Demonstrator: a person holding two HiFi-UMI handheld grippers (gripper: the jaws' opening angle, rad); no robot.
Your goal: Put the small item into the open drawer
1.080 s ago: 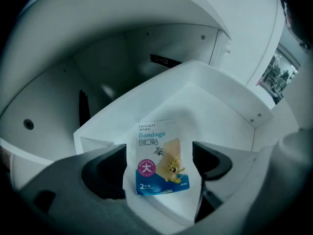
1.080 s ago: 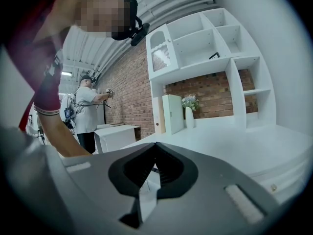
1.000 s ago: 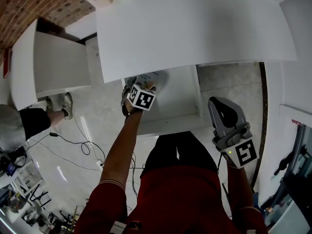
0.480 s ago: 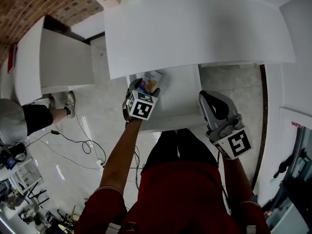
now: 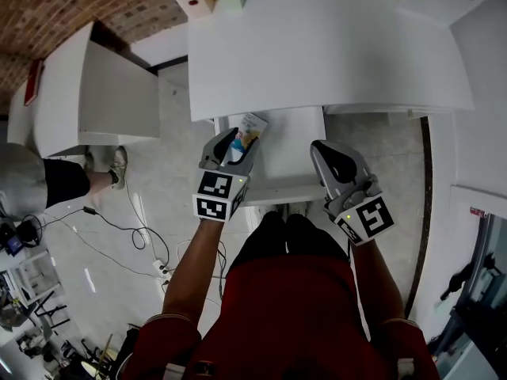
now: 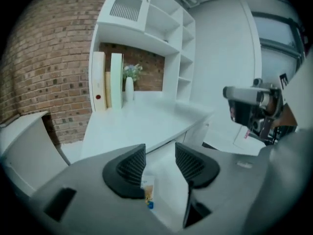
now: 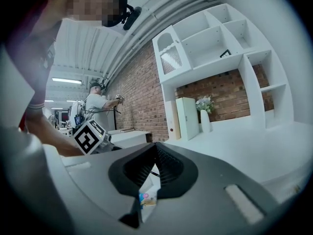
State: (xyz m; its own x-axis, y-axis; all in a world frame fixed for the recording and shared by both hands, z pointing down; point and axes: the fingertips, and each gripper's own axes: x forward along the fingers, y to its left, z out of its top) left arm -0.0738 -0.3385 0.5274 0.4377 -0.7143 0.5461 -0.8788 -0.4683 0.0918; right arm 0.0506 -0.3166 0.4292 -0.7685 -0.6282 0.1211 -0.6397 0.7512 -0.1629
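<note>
1. Looking down, we see the drawer (image 5: 279, 193) pulled open beneath the front edge of the white bench (image 5: 317, 46).
2. The small packet (image 5: 252, 125) lies inside the drawer, in its back left corner, close under the bench edge. Neither tool is touching it.
3. Our left gripper (image 5: 232, 146) hangs above the left side of the drawer and tilts downward. Its jaws stand apart, have just been closing, and hold nothing.
4. In the left gripper view (image 6: 160, 151), the packet (image 6: 148, 192) shows through the gap between the jaws. It rests lower down on the drawer floor, clear of both pads (image 6: 132, 165).
5. Our right gripper (image 5: 323, 150) sits above the right side of the drawer with its jaws closed together on nothing.
6. In the right gripper view (image 7: 156, 150), the ribbed faces meet, and the packet (image 7: 144, 199) shows below them inside the drawer.
7. Well to the left of the drawer, another person (image 5: 47, 188) stands on the floor, with cables (image 5: 119, 220) trailing nearby.
8. Beyond the drawer, at the back of the bench, stands a white shelf unit (image 6: 161, 28) with a vase (image 6: 129, 88) beside it.
</note>
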